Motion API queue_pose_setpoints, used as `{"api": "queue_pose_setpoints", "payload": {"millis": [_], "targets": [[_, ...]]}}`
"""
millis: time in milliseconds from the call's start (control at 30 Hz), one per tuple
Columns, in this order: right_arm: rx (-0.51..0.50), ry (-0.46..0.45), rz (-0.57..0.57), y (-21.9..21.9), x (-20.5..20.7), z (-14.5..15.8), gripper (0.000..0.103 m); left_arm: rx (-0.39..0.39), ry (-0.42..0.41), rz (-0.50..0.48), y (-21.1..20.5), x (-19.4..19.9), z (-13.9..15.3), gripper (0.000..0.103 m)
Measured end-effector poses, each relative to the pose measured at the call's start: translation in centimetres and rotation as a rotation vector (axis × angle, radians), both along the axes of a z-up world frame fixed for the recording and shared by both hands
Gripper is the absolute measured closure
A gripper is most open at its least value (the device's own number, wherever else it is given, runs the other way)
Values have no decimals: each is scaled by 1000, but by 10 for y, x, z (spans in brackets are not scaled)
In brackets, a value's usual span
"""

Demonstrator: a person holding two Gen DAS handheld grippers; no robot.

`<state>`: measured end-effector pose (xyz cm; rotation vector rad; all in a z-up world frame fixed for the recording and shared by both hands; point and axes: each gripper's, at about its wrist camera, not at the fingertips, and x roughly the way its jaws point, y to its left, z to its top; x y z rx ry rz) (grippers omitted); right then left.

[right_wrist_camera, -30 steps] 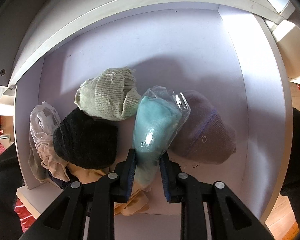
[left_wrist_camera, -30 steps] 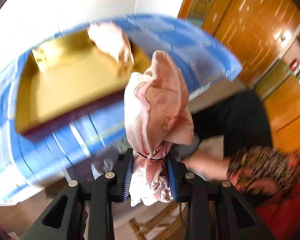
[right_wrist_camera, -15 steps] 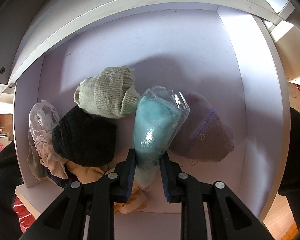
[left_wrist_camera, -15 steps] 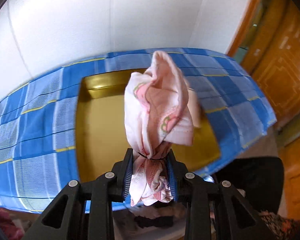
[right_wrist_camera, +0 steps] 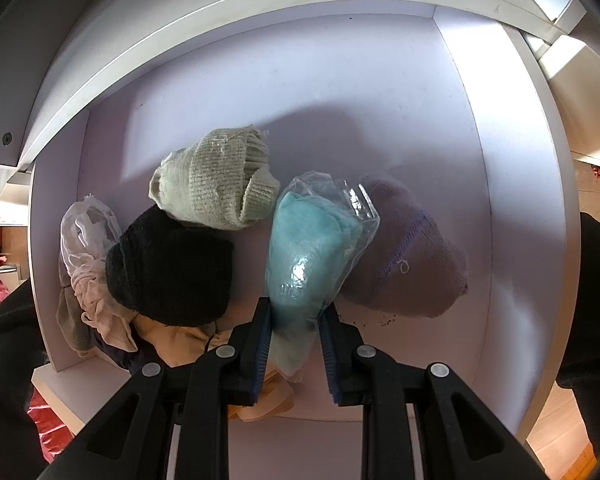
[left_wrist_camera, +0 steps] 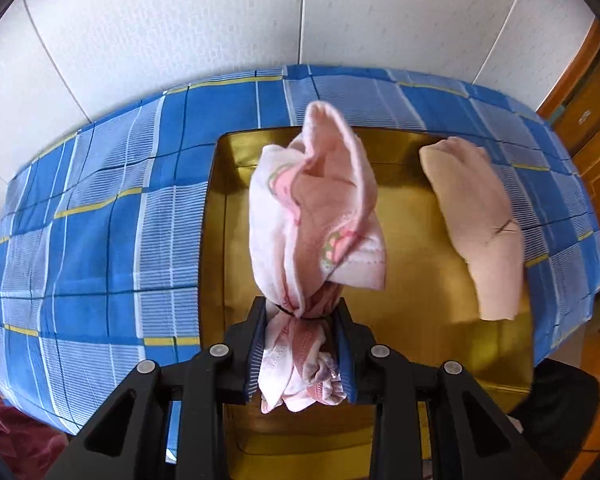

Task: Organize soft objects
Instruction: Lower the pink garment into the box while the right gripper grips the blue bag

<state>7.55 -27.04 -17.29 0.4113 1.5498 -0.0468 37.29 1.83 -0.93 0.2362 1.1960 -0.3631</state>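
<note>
Left hand-held gripper (left_wrist_camera: 301,354) clamped on pink cloth bundle (left_wrist_camera: 315,216), right hand-held gripper (right_wrist_camera: 294,354) on bagged teal cloth (right_wrist_camera: 311,256).

No readable text

Neither wrist view shows any legible lettering, label, brand, number or sign on the cloths, tray, shelf or wrapper.

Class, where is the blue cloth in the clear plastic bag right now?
In the right wrist view, the bagged blue cloth is clamped in the right claw, inside the white cubby, between the black hat and purple hat.
</note>
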Motion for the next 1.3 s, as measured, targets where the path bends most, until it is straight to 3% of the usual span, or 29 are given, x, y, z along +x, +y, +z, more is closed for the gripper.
{"api": "queue_pose_setpoints", "payload": {"millis": [233,567,800,900,1133,1300], "targets": [[14,1,-10,-4,-3,-2,80,81,6,45,2,31,-27,71],[11,3,-7,1,-4,-4,80,102,-60,78,-2,46,-47,70],[14,2,-12,-2,-5,-4,80,95,-141,81,-6,47,-42,66],[9,5,-9,-3,-4,-4,80,66,-176,79,-5,41,-30,54],[-15,0,12,5,-2,-4,81,8,-253,56,9,18,8,54],[-21,-2,25,6,-1,-5,81,-27,-281,64,28,-1,15,54]]}}
